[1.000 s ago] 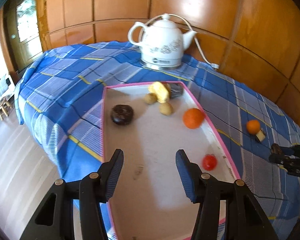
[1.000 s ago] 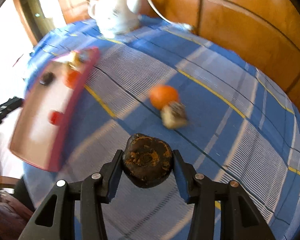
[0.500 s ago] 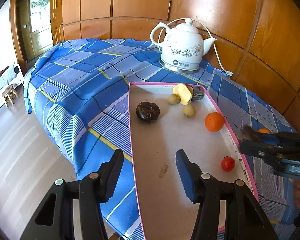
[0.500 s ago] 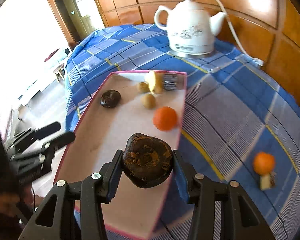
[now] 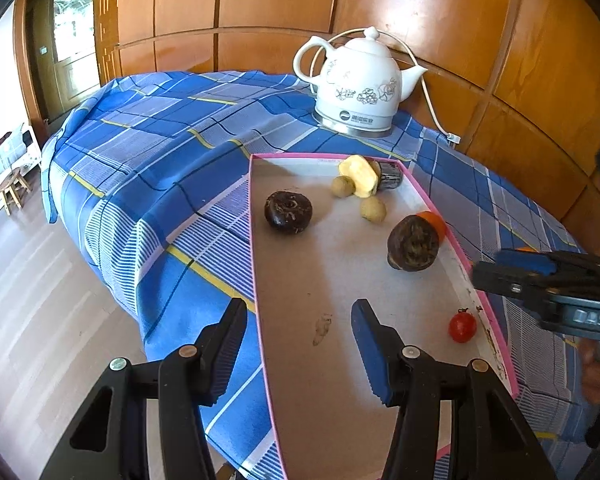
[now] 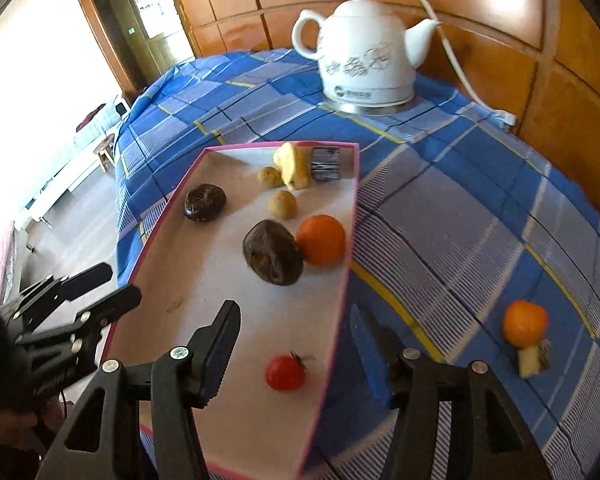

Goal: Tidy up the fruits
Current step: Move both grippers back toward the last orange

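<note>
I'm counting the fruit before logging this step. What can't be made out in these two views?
- Orange in tray: left wrist view, mostly hidden behind the dark fruit.
- Orange on cloth and the pale piece by it: right wrist view, too small to identify the piece; in the left view the right gripper covers them.
- Tray near end: cut off by both grippers.

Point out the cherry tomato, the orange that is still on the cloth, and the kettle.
cherry tomato [image 6: 285, 373], right wrist view, middle of its red skin.
orange on the cloth [image 6: 525, 322], right wrist view, middle of its peel.
kettle [image 5: 360, 88], left wrist view, its white body.
</note>
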`<state>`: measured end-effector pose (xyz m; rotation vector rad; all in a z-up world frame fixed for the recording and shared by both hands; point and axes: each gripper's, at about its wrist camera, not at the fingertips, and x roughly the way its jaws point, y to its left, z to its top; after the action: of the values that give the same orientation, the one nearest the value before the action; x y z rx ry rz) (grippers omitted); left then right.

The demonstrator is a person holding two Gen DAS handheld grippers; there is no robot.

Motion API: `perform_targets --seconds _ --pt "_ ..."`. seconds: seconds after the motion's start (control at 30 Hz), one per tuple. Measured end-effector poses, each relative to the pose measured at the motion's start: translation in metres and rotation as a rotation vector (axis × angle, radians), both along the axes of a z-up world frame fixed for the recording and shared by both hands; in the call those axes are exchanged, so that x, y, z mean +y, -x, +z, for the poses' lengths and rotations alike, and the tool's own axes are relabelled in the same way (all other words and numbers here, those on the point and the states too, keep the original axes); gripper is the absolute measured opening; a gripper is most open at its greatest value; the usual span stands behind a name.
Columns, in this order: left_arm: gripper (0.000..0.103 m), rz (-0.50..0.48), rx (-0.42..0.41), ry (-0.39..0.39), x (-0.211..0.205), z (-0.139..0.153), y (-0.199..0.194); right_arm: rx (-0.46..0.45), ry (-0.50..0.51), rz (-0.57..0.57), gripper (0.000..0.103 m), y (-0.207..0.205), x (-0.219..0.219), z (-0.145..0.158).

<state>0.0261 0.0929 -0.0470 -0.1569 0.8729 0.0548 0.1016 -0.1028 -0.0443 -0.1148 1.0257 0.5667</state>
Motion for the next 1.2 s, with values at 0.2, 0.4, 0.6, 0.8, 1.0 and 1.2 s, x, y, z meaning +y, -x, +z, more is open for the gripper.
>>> perform_targets --seconds 0.2,0.4,0.6,0.8,1.0,1.2 --pt "0.055 -0.028 -0.009 -0.009 -0.010 0.004 0.001 -0.015 0.017 -0.036 0.058 0.013 -0.035 0.007" --pt "0.055 -0.066 -0.018 -0.026 -0.023 0.010 0.002 -0.029 0.041 -0.087 0.058 0.022 -0.073 0.011" --pt "0.056 -0.107 -0.026 -0.047 -0.038 0.014 0.004 -0.030 0.069 -0.134 0.058 0.029 -0.106 0.010" --pt "0.056 -0.143 -0.031 -0.069 -0.053 0.016 0.005 -0.037 0.086 -0.193 0.058 0.030 -0.136 0.011" --pt "0.056 -0.178 -0.031 -0.089 -0.067 0.018 0.005 -0.050 0.110 -0.244 0.058 0.028 -0.166 0.014" --pt "0.056 -0.209 -0.025 -0.105 -0.079 0.018 0.005 -0.055 0.133 -0.308 0.058 0.023 -0.199 0.014"
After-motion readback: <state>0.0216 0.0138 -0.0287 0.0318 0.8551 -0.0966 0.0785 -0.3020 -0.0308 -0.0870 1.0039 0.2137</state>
